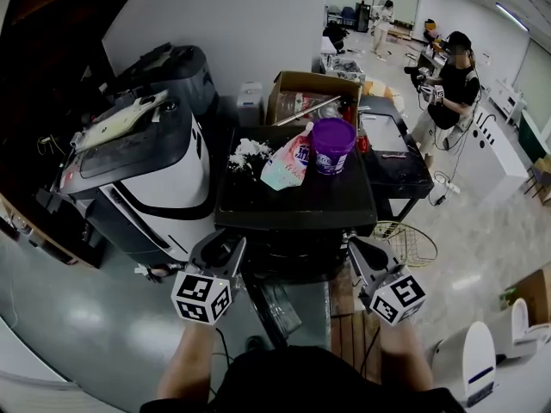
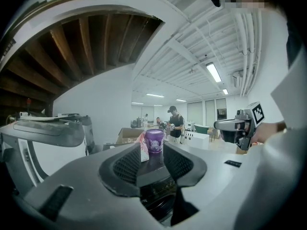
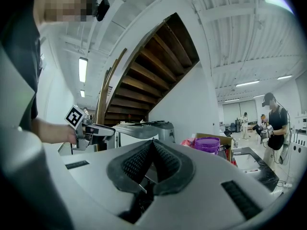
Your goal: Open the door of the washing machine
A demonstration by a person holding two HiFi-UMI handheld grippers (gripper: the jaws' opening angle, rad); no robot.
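Observation:
The washing machine (image 1: 284, 203) is a black box straight ahead, its flat top loaded with a purple tub (image 1: 332, 143) and a pink bag (image 1: 288, 162). Its dark front (image 1: 293, 261) is in shadow, and a round dark pane (image 2: 158, 202) shows low in the left gripper view. My left gripper (image 1: 231, 246) sits at the front's upper left corner, jaws partly apart (image 2: 153, 150), and only the machine's top edge shows in the gap. My right gripper (image 1: 355, 246) hovers at the upper right corner, pads closed together (image 3: 152, 145) on nothing.
A white and black copier (image 1: 146, 170) stands close on the left. A cardboard box (image 1: 310, 93) sits behind the machine and a black table (image 1: 392, 157) to its right. A wire basket (image 1: 405, 241) lies on the floor. A person (image 1: 448, 84) stands at the far right.

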